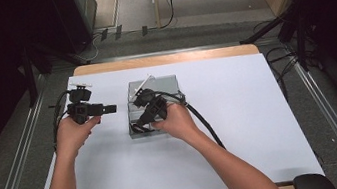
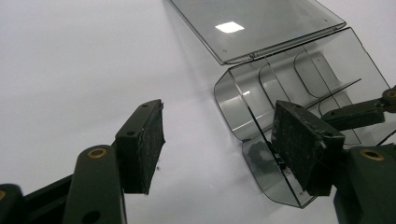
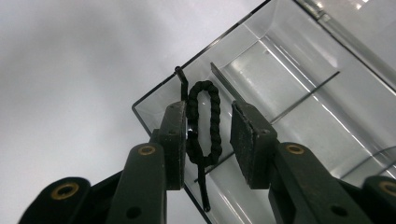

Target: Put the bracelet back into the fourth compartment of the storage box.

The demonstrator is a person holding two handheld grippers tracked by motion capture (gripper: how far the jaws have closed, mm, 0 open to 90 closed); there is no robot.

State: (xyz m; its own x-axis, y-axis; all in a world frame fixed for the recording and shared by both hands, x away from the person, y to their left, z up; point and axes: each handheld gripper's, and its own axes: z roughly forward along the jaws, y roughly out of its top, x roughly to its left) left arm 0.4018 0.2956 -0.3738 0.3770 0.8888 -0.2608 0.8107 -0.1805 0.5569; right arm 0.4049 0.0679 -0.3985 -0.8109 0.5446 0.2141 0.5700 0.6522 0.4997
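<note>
- Braided black cord loop: it hangs between the jaws of your right gripper, over a corner compartment of the clear plastic organizer box on the white table.
- Your right gripper's jaws stand narrow and slightly parted. The loop lies against one pad; the other pad has a gap beside it, so the cord looks released, not pinched.
- From the high view, your right gripper sits over the near end of the box, and your left gripper hovers well to the left of it, above the table.
- Your left gripper is wide open and holds nothing; the box's open lid lies back beyond its jaws.
- To finish this step well, judge whether the loop clings to the pad. If so, open a little wider and lift straight up, so the cord drops inside the compartment wall rather than draping over the rim.
- Keep the tail end inside the divider too.
- Hold your left gripper ready to steady the box if it shifts.
</note>
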